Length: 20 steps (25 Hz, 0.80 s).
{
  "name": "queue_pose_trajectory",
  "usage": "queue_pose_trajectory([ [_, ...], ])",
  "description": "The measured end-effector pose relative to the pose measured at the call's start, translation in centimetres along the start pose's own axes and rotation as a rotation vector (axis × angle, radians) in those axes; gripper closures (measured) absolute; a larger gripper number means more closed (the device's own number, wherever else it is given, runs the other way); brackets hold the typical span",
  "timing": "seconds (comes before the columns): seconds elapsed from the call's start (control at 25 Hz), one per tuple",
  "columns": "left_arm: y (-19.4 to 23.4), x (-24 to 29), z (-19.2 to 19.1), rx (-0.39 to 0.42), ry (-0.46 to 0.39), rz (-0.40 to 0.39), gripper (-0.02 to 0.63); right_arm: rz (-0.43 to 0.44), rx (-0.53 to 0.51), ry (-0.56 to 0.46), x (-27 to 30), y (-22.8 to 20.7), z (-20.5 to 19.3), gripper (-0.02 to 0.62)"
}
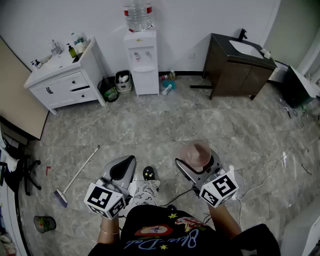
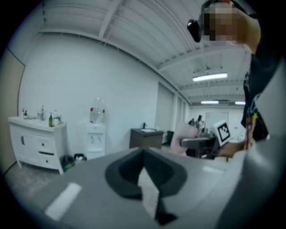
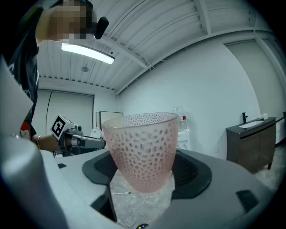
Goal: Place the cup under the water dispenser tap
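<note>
Two grippers are in view, one in each of the person's hands, both held over the near part of the tiled floor [image 1: 210, 125].

Right gripper [image 1: 199, 167]: its jaws stand wide and are clamped on the pink cup [image 1: 196, 154], one dark pad against each side of the lower wall. The cup is upright with its rim up. Its surface is frosted and dimpled, and it appears empty.

Left gripper [image 1: 124, 167]: its jaws are brought together with nothing between them. It sits just beside the right gripper, not touching it.

Water dispenser [image 1: 141, 60]: white, at the far edge of the floor against the wall, with a bottle [image 1: 137, 15] on top. The recess beneath its taps holds nothing. The cup is well apart from it, across open floor.

Other items:
- A white vanity cabinet [image 1: 65, 82] stands at the far left edge of the floor.
- A bin [image 1: 109, 89] sits between that cabinet and the dispenser.
- A dark vanity [image 1: 237, 70] stands at the far right.
- A broom [image 1: 76, 176] lies on the floor left of the left gripper.
</note>
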<state>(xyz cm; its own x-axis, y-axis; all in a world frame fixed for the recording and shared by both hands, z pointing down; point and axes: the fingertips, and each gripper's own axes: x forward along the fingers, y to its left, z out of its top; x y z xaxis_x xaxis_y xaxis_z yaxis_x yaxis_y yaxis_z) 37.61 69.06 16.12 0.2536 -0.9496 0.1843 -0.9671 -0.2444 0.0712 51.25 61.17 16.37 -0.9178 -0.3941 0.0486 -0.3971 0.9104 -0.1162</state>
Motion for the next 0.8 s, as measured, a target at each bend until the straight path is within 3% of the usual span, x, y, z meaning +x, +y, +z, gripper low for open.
queue_pose_trajectory([
  [0.16, 6.9, 5.8, -0.6, -0.020, -0.015, -0.021, 0.614, -0.024, -0.007, 0.033, 7.5, -4.3, -1.3, 0.258],
  [0.28, 13.9, 8.4, 0.0, -0.025, -0.043, -0.032, 0.614, 0.005, -0.020, 0.035, 15.5, -5.7, -1.5, 0.258],
  [0.48, 26.3, 13.5, 5.7, 0.080, -0.077, -0.026, 0.614, 0.027, -0.027, 0.013, 30.5, -9.0, 3.3, 0.258],
  [0.6, 32.5, 15.9, 7.7, 0.050, -0.112, 0.011, 0.614, 0.043, -0.019, 0.010, 37.1, -10.3, 4.4, 0.258],
  [0.8, 40.7, 20.0, 5.5, 0.020, -0.061, 0.047, 0.614, 0.005, 0.004, 0.092, 45.1, -15.4, 1.6, 0.258],
])
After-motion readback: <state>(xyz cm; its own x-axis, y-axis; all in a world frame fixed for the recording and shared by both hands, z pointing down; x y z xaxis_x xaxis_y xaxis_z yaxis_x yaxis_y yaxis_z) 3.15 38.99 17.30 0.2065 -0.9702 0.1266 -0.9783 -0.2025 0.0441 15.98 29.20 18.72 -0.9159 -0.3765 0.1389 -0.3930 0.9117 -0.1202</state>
